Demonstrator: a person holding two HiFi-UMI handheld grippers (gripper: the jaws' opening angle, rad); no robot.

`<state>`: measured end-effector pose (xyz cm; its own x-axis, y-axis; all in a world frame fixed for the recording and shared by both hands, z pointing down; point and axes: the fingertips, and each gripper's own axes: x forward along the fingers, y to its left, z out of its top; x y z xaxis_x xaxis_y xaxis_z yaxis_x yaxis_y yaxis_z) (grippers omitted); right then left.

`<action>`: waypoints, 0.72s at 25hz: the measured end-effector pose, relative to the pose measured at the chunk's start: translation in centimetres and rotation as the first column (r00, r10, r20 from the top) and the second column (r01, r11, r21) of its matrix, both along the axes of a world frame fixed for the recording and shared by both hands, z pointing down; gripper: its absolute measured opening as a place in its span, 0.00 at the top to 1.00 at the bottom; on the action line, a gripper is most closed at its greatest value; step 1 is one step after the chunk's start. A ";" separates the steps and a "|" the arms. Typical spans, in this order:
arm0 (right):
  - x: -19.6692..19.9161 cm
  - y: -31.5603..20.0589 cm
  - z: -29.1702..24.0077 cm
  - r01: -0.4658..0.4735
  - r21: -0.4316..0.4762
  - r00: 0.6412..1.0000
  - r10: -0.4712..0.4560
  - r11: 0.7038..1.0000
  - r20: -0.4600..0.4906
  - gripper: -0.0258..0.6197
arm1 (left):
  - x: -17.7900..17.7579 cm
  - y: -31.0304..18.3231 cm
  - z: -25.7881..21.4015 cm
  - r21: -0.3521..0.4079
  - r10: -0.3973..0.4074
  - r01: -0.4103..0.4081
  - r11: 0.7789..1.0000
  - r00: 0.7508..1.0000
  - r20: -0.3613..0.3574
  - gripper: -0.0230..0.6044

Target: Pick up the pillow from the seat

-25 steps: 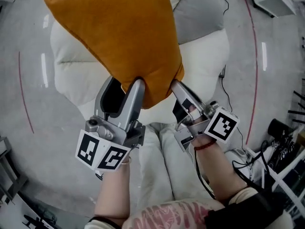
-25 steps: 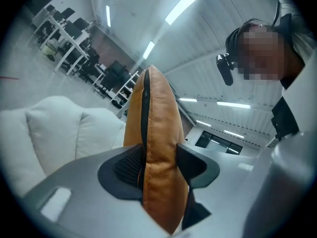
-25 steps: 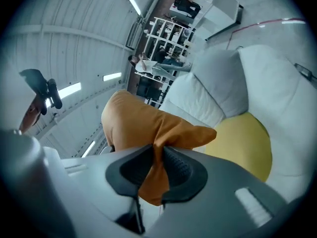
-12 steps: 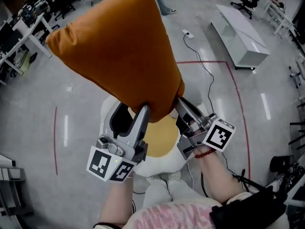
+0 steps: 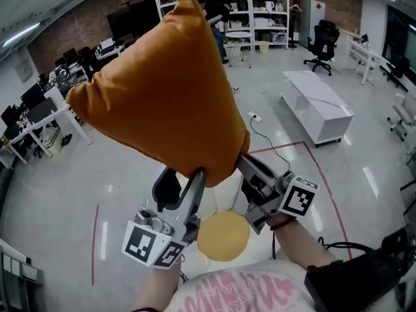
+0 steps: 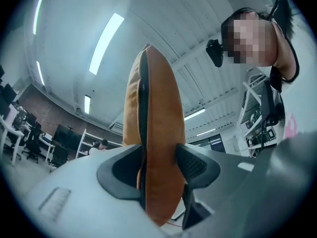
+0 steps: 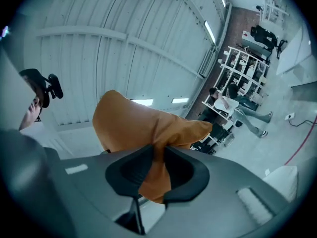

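Observation:
An orange pillow is held up high in front of me, well above the white seat below. My left gripper is shut on the pillow's lower edge, which bulges between its dark pads. My right gripper is shut on the pillow's lower right corner; a pinched fold of orange fabric hangs through its jaws. A second, round yellow cushion lies on the seat under the grippers.
A large open room spreads around: a white bench at the right, shelves at the back, desks at the left, an office chair. A red line and a cable run on the floor.
Both grippers have lifted the pillow upward, and my view has tilted up from the seat to the room. The seat has dropped to the bottom of the head view.

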<state>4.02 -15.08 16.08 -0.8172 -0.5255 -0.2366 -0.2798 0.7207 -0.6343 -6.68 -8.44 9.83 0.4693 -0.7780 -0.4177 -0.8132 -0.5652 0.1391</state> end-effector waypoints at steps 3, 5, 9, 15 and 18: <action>1.0 2.2 -1.0 0.006 0.030 1.000 -0.007 1.000 0.016 0.83 | 0.6 2.1 -0.6 0.021 0.044 -0.044 0.999 0.999 0.003 0.59; 2.3 3.3 -0.9 0.000 0.040 1.000 -0.001 0.999 0.021 0.83 | 1.6 3.2 -0.3 0.028 0.071 -0.072 0.997 0.997 0.018 0.59; 4.6 4.5 0.0 -0.032 0.039 0.999 0.032 0.999 -0.004 0.82 | 3.6 3.8 0.6 0.007 0.136 -0.136 0.991 0.990 0.040 0.59; 5.8 4.8 0.9 -0.063 0.025 0.998 0.063 0.998 -0.016 0.82 | 4.9 3.6 1.0 -0.015 0.182 -0.182 0.983 0.981 0.073 0.59; 5.9 4.4 0.8 -0.059 0.022 0.998 0.060 0.998 -0.019 0.82 | 5.0 3.1 0.8 -0.010 0.180 -0.180 0.984 0.981 0.073 0.59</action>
<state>9.89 -10.71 16.89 -0.7892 -0.5683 -0.2329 -0.3347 0.7159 -0.6128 -1.71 -5.33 10.62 0.6312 -0.6792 -0.3746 -0.7062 -0.7029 0.0846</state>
